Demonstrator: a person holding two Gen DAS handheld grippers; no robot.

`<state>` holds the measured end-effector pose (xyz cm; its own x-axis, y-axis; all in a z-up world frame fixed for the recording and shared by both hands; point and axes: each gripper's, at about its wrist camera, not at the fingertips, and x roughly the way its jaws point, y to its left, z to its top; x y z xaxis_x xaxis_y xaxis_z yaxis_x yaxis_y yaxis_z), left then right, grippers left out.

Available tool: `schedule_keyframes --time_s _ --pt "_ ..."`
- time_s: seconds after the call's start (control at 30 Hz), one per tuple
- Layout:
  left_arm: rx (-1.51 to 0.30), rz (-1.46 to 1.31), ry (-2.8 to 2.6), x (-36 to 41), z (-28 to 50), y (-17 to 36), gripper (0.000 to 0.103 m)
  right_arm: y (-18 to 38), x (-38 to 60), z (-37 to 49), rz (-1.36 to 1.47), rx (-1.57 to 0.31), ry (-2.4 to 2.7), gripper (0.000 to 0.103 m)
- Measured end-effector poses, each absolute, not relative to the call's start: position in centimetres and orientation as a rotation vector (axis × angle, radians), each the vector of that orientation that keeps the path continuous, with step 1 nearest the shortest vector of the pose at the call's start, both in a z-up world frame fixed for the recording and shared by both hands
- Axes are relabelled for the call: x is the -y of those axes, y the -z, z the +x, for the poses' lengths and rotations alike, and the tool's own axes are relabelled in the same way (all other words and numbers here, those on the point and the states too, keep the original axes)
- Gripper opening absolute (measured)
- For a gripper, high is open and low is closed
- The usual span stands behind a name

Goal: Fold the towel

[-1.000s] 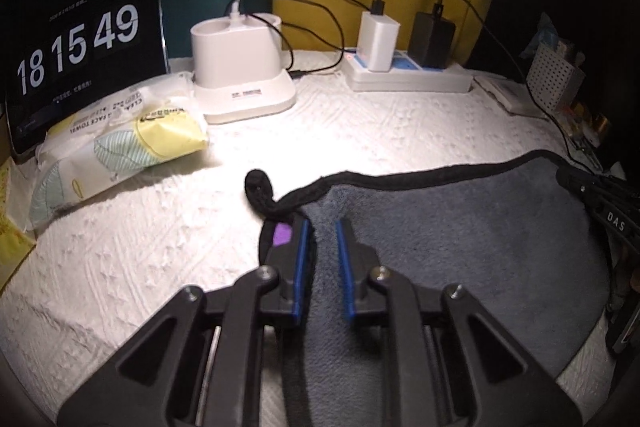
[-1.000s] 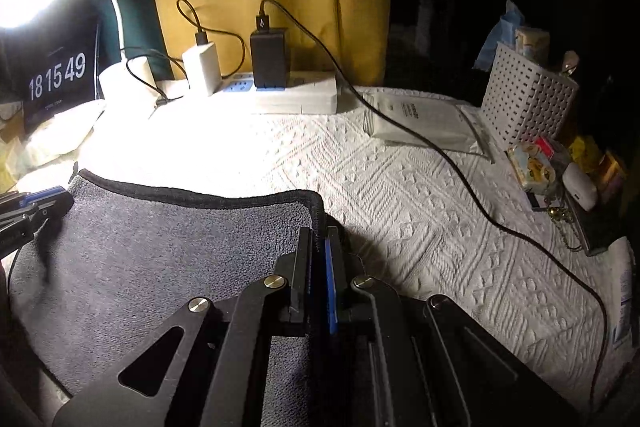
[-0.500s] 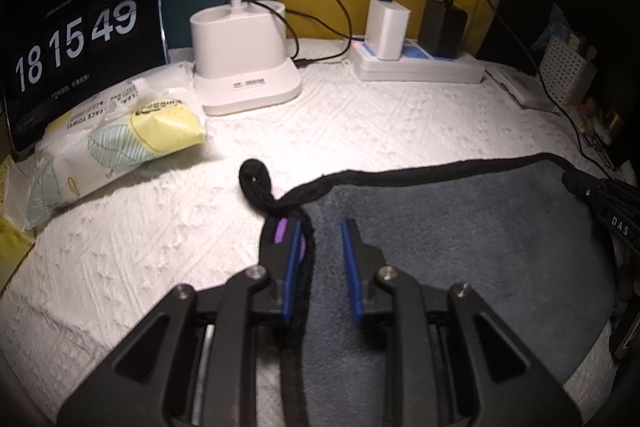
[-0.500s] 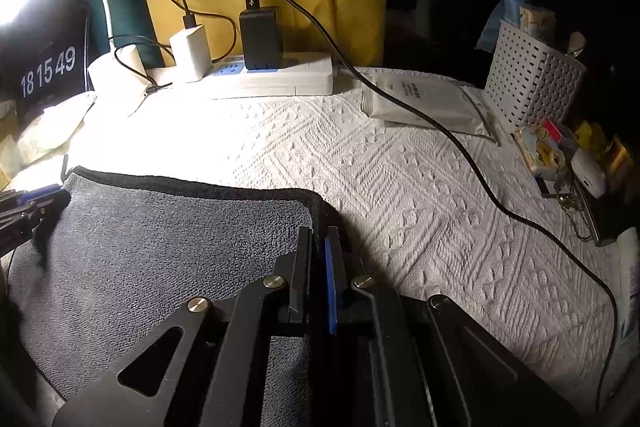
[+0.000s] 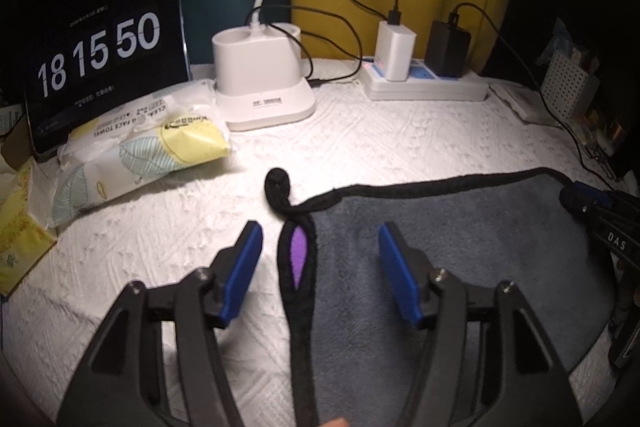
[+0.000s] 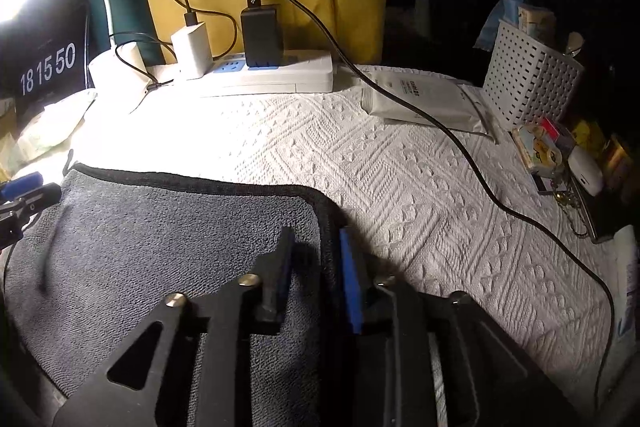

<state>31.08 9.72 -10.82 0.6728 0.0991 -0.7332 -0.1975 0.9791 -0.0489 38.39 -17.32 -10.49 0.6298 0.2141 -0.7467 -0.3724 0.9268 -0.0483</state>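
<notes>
Left wrist view: we see the clock (image 5: pixel 100 59), a wipes pack (image 5: pixel 140 155), then our left gripper (image 5: pixel 320 251) with jaws spread wide, straddling the black-trimmed left edge of the grey towel (image 5: pixel 460 247), touching nothing. The towel lies flat on the white cloth (image 5: pixel 400 147). Right wrist view: our right gripper (image 6: pixel 316 267) has its jaws slightly parted around the towel's right edge, with gaps on both sides.

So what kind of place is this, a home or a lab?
Probably a home, likely a bedside or desk corner: a quilted white cover, a power strip with chargers plugged in, a clock display, and a face towel pack.
</notes>
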Motion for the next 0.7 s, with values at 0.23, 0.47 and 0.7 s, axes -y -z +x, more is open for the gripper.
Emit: schedule_keyframes --time_s 0.23,0.47,0.7 --pt "-0.797 -0.138 -0.16 -9.6 30.1 10.3 0.064 9.6 17.4 37.4 -0.204 -0.811 -0.328 0.028" --pt "-0.781 -0.148 -0.147 -9.3 29.0 9.8 0.073 8.9 17.5 36.3 -0.202 -0.804 -0.327 0.029" --pt "-0.762 -0.163 -0.137 -9.1 27.6 9.1 0.076 8.3 17.7 34.9 -0.198 -0.791 -0.327 0.029"
